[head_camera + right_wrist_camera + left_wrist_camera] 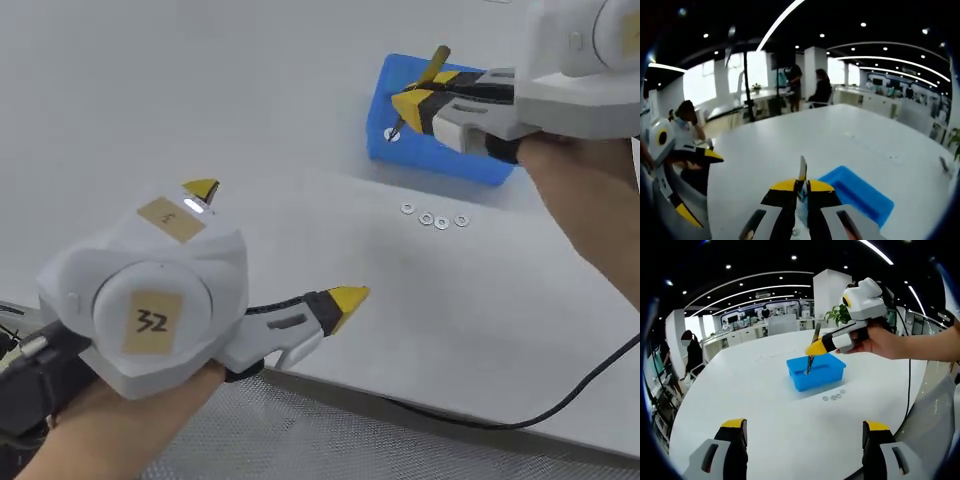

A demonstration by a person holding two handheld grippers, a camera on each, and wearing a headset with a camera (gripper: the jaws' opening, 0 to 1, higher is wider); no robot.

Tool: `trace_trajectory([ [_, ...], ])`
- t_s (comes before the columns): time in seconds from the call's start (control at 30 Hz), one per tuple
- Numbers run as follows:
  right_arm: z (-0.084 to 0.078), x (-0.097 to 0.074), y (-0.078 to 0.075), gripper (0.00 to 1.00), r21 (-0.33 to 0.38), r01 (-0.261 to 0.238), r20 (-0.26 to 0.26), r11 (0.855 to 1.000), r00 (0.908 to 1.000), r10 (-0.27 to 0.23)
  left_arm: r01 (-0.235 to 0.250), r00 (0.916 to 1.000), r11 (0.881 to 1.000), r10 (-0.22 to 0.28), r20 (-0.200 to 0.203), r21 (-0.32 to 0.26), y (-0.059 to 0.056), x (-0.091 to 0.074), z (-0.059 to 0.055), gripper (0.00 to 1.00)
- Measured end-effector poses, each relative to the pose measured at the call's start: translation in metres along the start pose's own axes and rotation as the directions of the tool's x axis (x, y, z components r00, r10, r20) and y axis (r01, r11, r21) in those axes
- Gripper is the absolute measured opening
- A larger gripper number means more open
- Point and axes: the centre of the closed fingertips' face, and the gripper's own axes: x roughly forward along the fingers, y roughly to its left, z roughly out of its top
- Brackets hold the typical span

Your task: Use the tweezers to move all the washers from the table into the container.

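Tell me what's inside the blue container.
The tweezers' tip, held by the right gripper, dips inside with what looks like a washer. That gripper covers much of the container's floor.

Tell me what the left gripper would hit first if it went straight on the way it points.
Probably the blue rectangular plastic container, dead ahead between its open jaws; the small metal washers lie just short of it, depth unclear.

One legible marking: the number "32", printed dark on a tan label (pixel 152 321) fixed to the round rear housing of the left gripper (pixel 275 243). A second tan sticker (pixel 170 218) on top of that housing bears a mark too small to read.
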Motion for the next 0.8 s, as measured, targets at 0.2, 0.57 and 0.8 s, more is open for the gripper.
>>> trace_trajectory([
  [0.2, -0.002, 0.009, -0.018, 0.03, 0.029, 0.048, 0.005, 0.998, 0.9988, -0.049, 0.025, 0.9995, 1.0, -0.024, -0.019, 0.018, -0.005, 0.002, -0.003, 0.98],
  [0.57, -0.034, 0.033, -0.022, 0.03, 0.063, 0.06, -0.061, 0.996, 0.9966, -0.056, 0.037, 0.999, 0.999, -0.037, -0.025, 0.016, -0.007, 0.003, -0.005, 0.97],
  [0.8, -0.045, 0.042, -0.028, 0.03, 0.084, 0.054, -0.089, 0.995, 0.9949, -0.046, 0.051, 0.9982, 0.998, -0.05, -0.033, 0.028, -0.011, 0.003, -0.006, 0.96],
])
